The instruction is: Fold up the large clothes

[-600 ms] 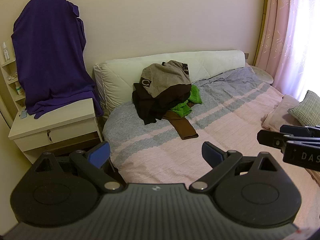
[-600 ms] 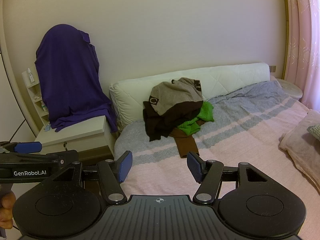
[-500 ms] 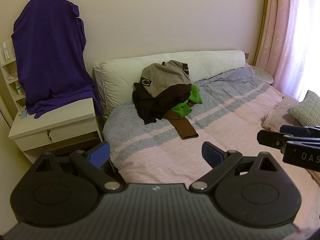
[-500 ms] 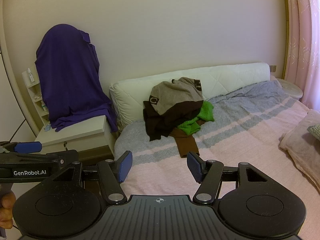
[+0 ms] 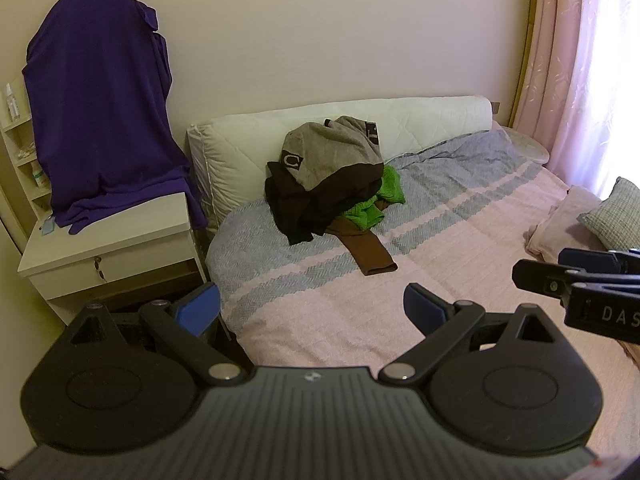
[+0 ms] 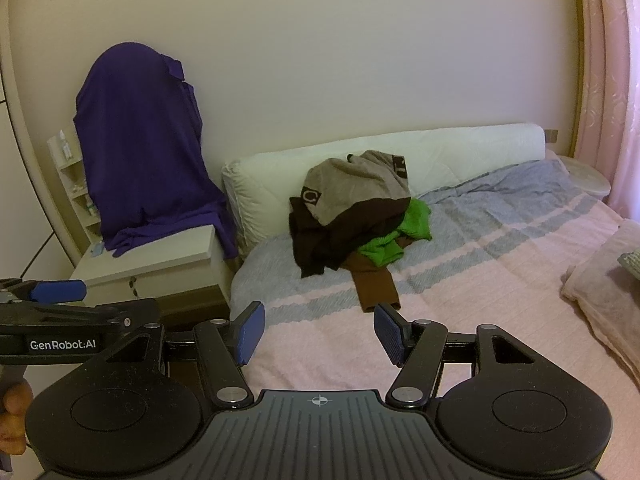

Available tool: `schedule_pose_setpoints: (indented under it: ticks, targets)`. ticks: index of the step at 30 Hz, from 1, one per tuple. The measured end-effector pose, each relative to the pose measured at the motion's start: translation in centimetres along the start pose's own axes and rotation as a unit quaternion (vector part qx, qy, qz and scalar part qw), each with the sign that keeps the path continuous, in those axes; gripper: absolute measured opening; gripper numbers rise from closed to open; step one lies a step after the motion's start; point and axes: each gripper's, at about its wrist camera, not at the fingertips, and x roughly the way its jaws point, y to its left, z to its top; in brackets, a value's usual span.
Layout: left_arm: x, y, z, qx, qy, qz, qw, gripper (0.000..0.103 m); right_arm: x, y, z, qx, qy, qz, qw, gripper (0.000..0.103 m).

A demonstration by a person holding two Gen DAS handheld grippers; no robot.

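A heap of clothes (image 5: 328, 184) (image 6: 352, 208) lies at the head of the bed: a grey and dark brown garment on top, a green one (image 5: 376, 200) and a brown sleeve (image 5: 366, 246) beneath. A purple garment (image 5: 100, 120) (image 6: 148, 168) drapes over something on the nightstand. My left gripper (image 5: 312, 308) is open and empty, held over the near bed edge, well short of the heap. My right gripper (image 6: 318, 334) is open and empty too, and shows from the side (image 5: 580, 276) in the left wrist view.
The bed (image 5: 460, 248) has a pink and grey striped cover and a white headboard cushion (image 5: 420, 120). A white nightstand (image 5: 112, 248) stands left of it. Pillows and a folded pink blanket (image 5: 572, 220) lie at the right. Pink curtains (image 5: 580, 60) hang behind.
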Motion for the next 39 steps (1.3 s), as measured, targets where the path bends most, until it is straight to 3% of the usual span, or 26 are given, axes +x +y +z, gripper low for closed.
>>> schedule_pose_setpoints:
  ticks: [16,39]
  targets:
    - [0.7,-1.1,0.0,-0.003,0.003,0.013,0.9999,0.097,0.7,-2.3,0.5,-0.005,0.006,0.017,1.000,0.058]
    - [2.8,-3.4,2.6,0.012,0.012,0.037,0.9992,0.097,3.3,-5.9,1.2,0.020,0.005,0.045,0.999,0.058]
